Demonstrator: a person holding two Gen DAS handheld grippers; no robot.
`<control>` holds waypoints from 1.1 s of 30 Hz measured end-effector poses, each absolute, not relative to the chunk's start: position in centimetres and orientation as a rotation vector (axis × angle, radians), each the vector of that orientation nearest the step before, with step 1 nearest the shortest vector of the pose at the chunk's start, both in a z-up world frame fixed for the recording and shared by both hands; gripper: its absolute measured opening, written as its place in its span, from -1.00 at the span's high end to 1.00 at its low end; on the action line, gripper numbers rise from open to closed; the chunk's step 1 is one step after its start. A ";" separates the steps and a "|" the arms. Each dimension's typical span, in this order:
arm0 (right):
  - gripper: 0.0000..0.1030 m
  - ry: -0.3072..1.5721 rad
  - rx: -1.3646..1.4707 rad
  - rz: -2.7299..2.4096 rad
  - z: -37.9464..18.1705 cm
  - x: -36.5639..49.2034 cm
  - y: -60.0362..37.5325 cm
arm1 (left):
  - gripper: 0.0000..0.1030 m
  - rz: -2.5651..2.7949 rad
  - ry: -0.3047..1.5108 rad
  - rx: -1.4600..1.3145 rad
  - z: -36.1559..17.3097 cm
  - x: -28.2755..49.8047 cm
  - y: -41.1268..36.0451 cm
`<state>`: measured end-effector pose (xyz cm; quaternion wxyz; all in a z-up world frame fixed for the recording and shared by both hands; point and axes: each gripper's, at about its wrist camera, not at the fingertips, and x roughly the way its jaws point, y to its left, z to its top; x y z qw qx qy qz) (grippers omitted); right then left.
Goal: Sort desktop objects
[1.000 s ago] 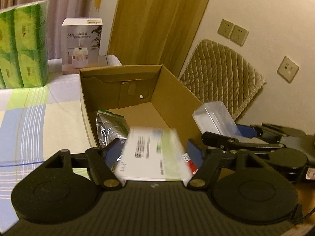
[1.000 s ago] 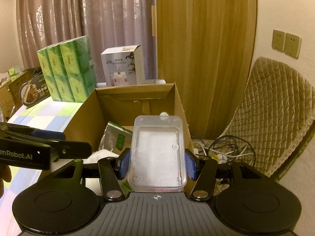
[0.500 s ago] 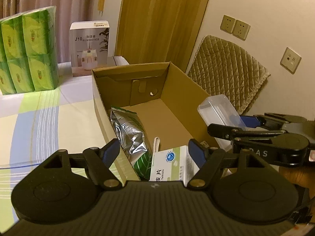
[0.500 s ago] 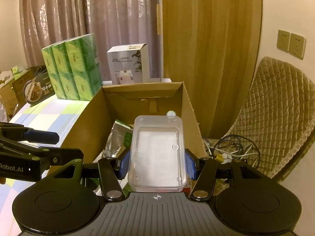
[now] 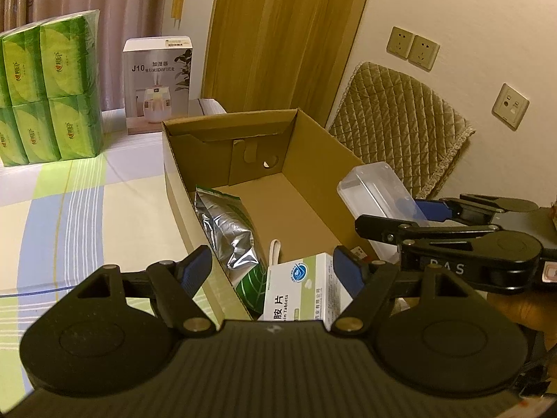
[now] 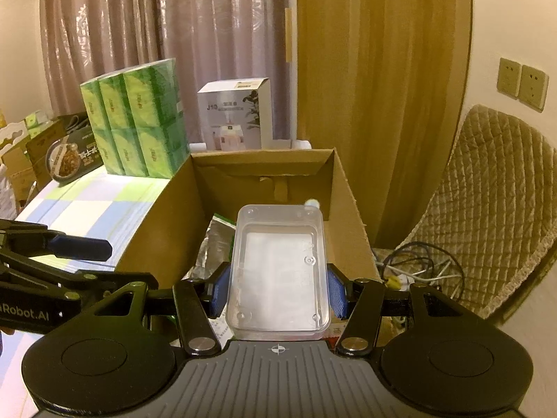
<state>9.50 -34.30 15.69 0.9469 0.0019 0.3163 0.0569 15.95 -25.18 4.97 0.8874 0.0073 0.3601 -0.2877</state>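
Observation:
My left gripper stands open over the near end of the open cardboard box, nothing between its fingers. Just below it, inside the box, lie a white-and-green tablet box and a silver foil pouch. My right gripper is shut on a clear plastic box, held flat above the cardboard box. The left wrist view shows that right gripper at the right with the clear plastic box over the carton's right wall. The left gripper shows at the left of the right wrist view.
Green tissue packs and a white humidifier carton stand on the striped tablecloth behind the box. A quilted chair is to the right, with cables on the floor beside it. More cartons sit far left.
The tablet box, blurred between my left gripper's open fingers a second ago, now lies in the cardboard box. The left view has drawn back a little. The right gripper kept still with the plastic box.

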 end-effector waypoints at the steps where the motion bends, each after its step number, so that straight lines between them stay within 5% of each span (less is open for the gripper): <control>1: -0.03 0.643 0.002 0.116 15.7 9.6 -34.2 | -0.41 -0.598 0.749 0.015 5.0 16.0 -25.2; 7: -0.03 0.614 -0.013 0.123 16.1 9.9 -34.1 | -0.41 -0.595 0.749 0.017 4.8 15.7 -25.1; 11: -0.32 0.593 0.006 0.128 16.5 9.8 -34.3 | -0.41 -0.592 0.749 0.019 4.7 15.5 -25.0; 33: -0.71 0.601 0.102 0.069 17.1 2.6 -34.9 | -0.66 -0.557 0.743 0.000 5.9 12.1 -22.4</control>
